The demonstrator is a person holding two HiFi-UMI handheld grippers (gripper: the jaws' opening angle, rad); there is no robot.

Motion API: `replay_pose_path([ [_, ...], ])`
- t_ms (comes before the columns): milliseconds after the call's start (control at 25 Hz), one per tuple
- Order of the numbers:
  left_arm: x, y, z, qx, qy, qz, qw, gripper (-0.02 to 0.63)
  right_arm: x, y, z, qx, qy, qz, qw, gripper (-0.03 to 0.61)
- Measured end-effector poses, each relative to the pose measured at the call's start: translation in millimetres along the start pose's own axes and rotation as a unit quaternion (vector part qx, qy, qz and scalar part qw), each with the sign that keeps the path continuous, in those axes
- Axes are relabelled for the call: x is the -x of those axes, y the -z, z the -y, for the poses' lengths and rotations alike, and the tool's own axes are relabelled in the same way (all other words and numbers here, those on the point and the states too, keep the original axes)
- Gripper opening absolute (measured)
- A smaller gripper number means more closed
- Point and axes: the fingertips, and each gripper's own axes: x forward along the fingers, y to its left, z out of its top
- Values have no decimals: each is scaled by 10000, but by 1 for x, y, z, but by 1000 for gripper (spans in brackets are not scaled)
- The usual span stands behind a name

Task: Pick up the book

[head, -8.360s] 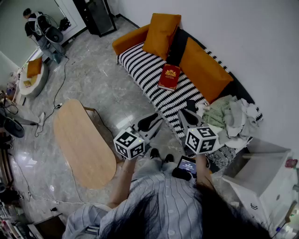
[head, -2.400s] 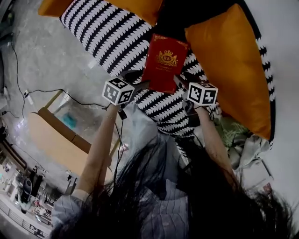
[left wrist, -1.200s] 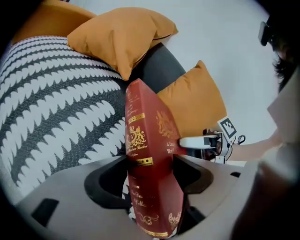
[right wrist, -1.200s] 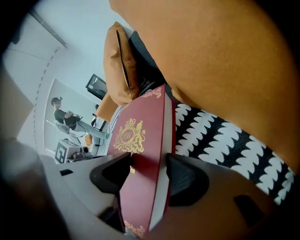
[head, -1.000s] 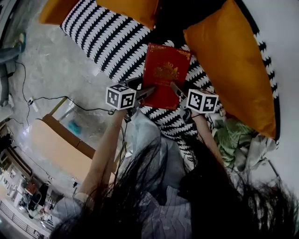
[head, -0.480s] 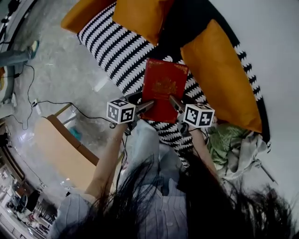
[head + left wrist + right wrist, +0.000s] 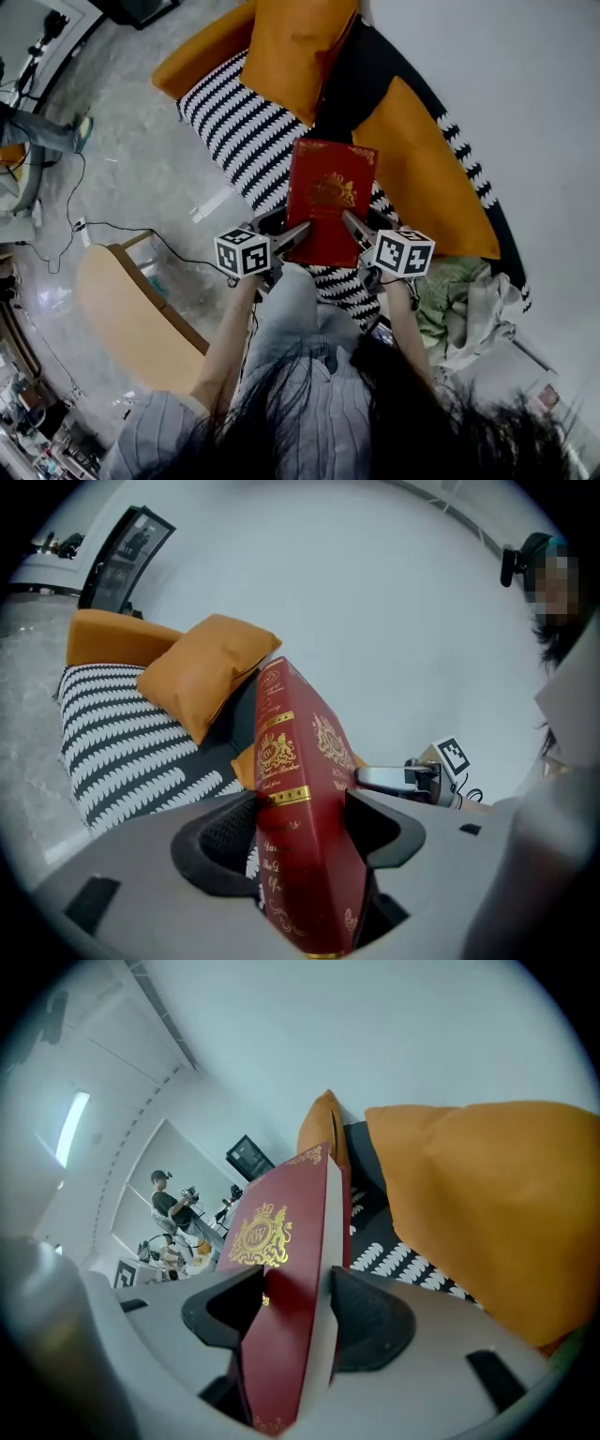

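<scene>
Grey stone floor (image 7: 141, 122) all around, and across it runs a long sofa (image 7: 234, 127) with a black-and-white striped seat, orange cushions (image 7: 300, 47) propped along its back. Over that seat the red book (image 7: 328, 197) with the gold crest is up in the air, front cover facing the head view. The left claw (image 7: 286, 227) is clamped across the spine side, low down. The right claw (image 7: 361, 225) has just been closing and pinches the page-edge side, covers squeezed between its pads.
</scene>
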Motion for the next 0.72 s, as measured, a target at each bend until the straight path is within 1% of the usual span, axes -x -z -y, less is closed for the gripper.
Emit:
replay_pose_path([
  [160,21,-5,29,-36,-55,308,9995,305,27,-8,-23,327,-158,145,9992,236],
  [360,59,-10,60,7,-101,766,9970,302,56,-9,-60,544,-331,327,9974,235],
  [600,94,-11,88,-146,-140,1064,9941,298,85,-4,-92,797,-514,465,9944,232],
  [720,106,3,104,-192,-156,1137,9932,298,102,10,-100,852,-563,518,9934,232],
])
